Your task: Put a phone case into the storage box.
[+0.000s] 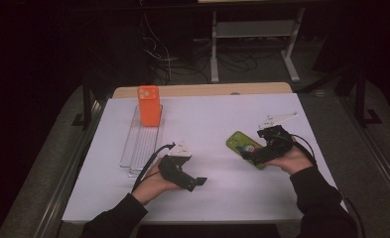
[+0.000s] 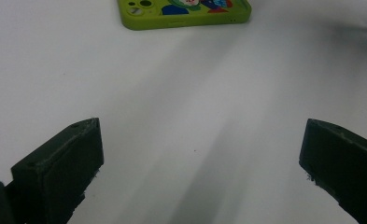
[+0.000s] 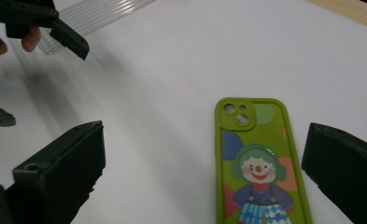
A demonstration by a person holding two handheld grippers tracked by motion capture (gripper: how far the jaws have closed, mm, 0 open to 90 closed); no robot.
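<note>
Here your right gripper (image 3: 204,186) holds its jaws apart around the green clown phone case (image 3: 258,163), ready to grasp it, while the left gripper (image 2: 200,177), also spread, waits short of it.

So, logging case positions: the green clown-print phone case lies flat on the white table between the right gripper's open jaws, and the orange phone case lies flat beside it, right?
Not quite. In the high view, the orange phone case stands upright in the clear ribbed tray, far from the green clown-print phone case.

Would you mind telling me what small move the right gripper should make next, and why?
Probably ease the right gripper forward and down so its open jaws straddle the green phone case. The case lies flat on the white table between those jaws, a little off toward one of them and not yet gripped, while the left gripper sits open over bare table.
</note>
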